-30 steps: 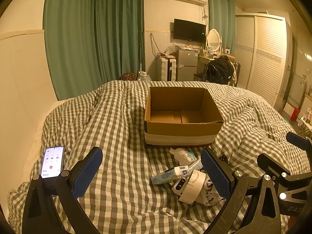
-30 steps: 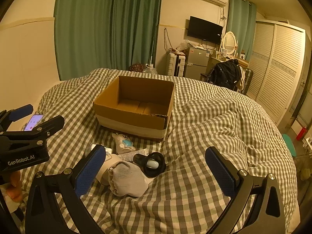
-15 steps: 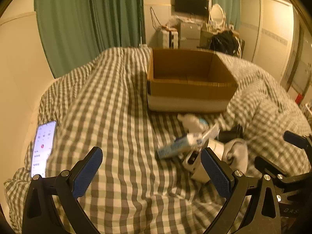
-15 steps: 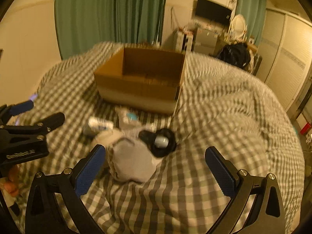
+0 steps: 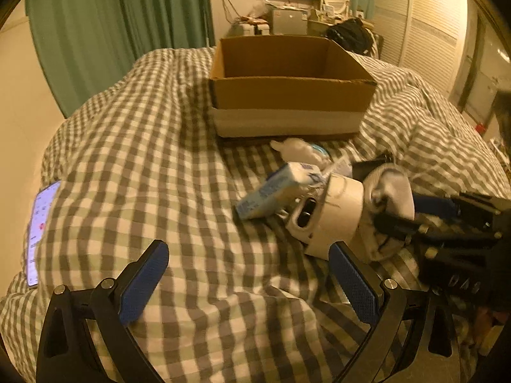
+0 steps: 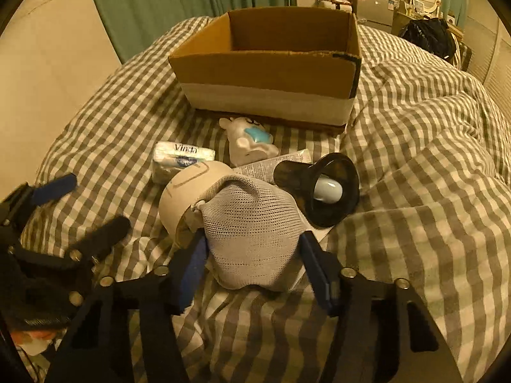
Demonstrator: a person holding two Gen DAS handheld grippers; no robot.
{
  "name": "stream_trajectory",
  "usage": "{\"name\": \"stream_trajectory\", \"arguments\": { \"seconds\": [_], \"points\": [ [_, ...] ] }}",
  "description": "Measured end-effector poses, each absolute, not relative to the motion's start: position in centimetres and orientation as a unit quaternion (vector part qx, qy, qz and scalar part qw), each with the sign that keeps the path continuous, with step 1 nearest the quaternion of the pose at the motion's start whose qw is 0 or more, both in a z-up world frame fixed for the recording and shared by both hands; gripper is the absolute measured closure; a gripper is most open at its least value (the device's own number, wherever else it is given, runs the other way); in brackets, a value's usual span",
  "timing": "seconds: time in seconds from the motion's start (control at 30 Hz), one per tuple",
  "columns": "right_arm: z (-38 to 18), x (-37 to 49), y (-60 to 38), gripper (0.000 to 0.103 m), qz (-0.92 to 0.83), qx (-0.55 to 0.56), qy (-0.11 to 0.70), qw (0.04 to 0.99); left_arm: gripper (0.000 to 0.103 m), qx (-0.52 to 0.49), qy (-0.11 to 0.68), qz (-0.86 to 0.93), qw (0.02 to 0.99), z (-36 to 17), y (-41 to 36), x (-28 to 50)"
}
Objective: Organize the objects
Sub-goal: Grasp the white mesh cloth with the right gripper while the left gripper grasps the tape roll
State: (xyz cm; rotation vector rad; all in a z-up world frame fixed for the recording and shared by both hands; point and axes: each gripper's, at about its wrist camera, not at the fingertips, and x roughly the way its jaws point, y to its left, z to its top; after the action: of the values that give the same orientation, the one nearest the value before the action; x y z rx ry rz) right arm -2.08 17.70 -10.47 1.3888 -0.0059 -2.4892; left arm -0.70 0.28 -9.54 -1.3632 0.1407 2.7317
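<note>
A: Two grippers are over the checked duvet (image 6: pixel 415 134). Your right gripper (image 6: pixel 252 268) has its jaws closing, with the grey knit sock (image 6: pixel 252 223) between the blue pads; the pads look to be at its sides, though I can't be sure they press on it yet

B: And your left gripper (image 5: pixel 246 284)?

A: Its jaws stand wide apart with nothing between them, only duvet beneath. Your right pad sits just beside the white roll-shaped device (image 5: pixel 332 210)

B: Where do the things lie?

A: In a heap just in front of the cardboard box (image 6: pixel 271 70), whose open top shows bare walls. The tissue pack (image 6: pixel 182 159) lies at the left of the heap, touching the white device. The small white figure with a blue patch (image 6: pixel 249 140) lies nearest the box. The black funnel-shaped piece with a pale blue tip inside (image 6: pixel 325 188) rests just right of the sock, on a printed leaflet (image 6: pixel 271 166)

B: Anything else?

A: Your lit phone (image 5: pixel 38 229) lies at the duvet's left edge, well apart from the heap
</note>
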Motion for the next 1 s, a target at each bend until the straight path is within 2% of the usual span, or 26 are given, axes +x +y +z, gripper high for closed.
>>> {"name": "stream_trajectory", "arguments": {
  "seconds": [0.2, 0.3, 0.4, 0.53, 0.57, 0.8, 0.9, 1.0],
  "points": [
    [-7.6, -1.0, 19.8, 0.054, -0.887, 0.441, -0.041, 0.134, 0.002, -0.468, 0.023, 0.879, 0.094, -10.3, 1.5, -1.5],
    [-6.6, -0.7, 19.9, 0.054, -0.891, 0.432, -0.036, 0.133, 0.007, -0.475, 0.025, 0.872, 0.111, -10.8, 2.7, -2.0],
    [-5.9, -0.4, 20.0, 0.055, -0.896, 0.423, -0.031, 0.129, 0.025, -0.483, 0.029, 0.866, 0.126, -11.3, 3.9, -2.9],
    [-5.6, -0.3, 20.2, 0.056, -0.901, 0.416, -0.027, 0.121, 0.068, -0.495, 0.028, 0.857, 0.140, -12.5, 4.6, -3.9],
    [-5.6, -0.3, 20.4, 0.056, -0.901, 0.415, -0.029, 0.121, 0.071, -0.497, 0.026, 0.856, 0.141, -12.6, 4.6, -4.0],
    [-5.3, -0.2, 21.2, 0.057, -0.903, 0.412, -0.039, 0.117, 0.072, -0.480, 0.017, 0.867, 0.130, -11.3, 4.0, -3.3],
    [-4.8, 0.2, 21.2, 0.063, -0.906, 0.407, -0.037, 0.115, 0.073, -0.471, 0.016, 0.872, 0.129, -10.0, 3.7, -2.7],
    [-3.7, 0.8, 21.0, 0.064, -0.911, 0.396, -0.031, 0.112, 0.076, -0.455, 0.026, 0.882, 0.121, -8.6, 3.6, -2.0]
  ]
}}
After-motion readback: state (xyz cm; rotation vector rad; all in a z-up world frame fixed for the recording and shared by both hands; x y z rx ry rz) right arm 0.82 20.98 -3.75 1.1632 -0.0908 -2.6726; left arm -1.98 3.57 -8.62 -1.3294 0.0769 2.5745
